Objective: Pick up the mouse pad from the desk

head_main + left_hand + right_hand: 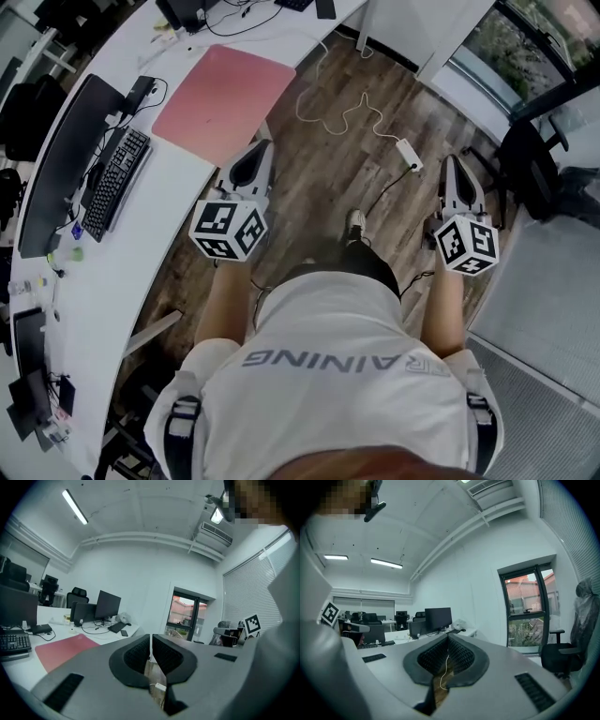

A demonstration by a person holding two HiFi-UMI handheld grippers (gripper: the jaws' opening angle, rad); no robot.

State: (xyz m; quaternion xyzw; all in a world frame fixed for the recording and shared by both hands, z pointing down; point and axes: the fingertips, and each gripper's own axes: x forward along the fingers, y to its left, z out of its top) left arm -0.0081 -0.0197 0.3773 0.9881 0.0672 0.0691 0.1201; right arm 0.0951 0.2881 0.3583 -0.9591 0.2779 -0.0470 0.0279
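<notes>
From the head view, the pink mouse pad point(225, 101) lies flat on the white desk point(141, 272), right by the desk's front edge. A keyboard point(117, 183) and a dark monitor point(58, 164) sit further left, toward the desk's back edge. The left gripper point(264, 148) is over the wooden floor point(328, 178), just off the front edge. Its tips point at the pad's near corner, close to it but not touching. The right gripper point(455, 164) is well apart from the pad, out over the floor near a white cable point(356, 117).

In the left gripper view, the two jaws are pressed together with only a thin line between them. Nothing is held. The pad is down to the left of the jaws, and the desk edge runs under it.

In the right gripper view, the jaws are also closed tight and hold nothing. A bit of floor and cable shows below them. The pad is not seen here.
</notes>
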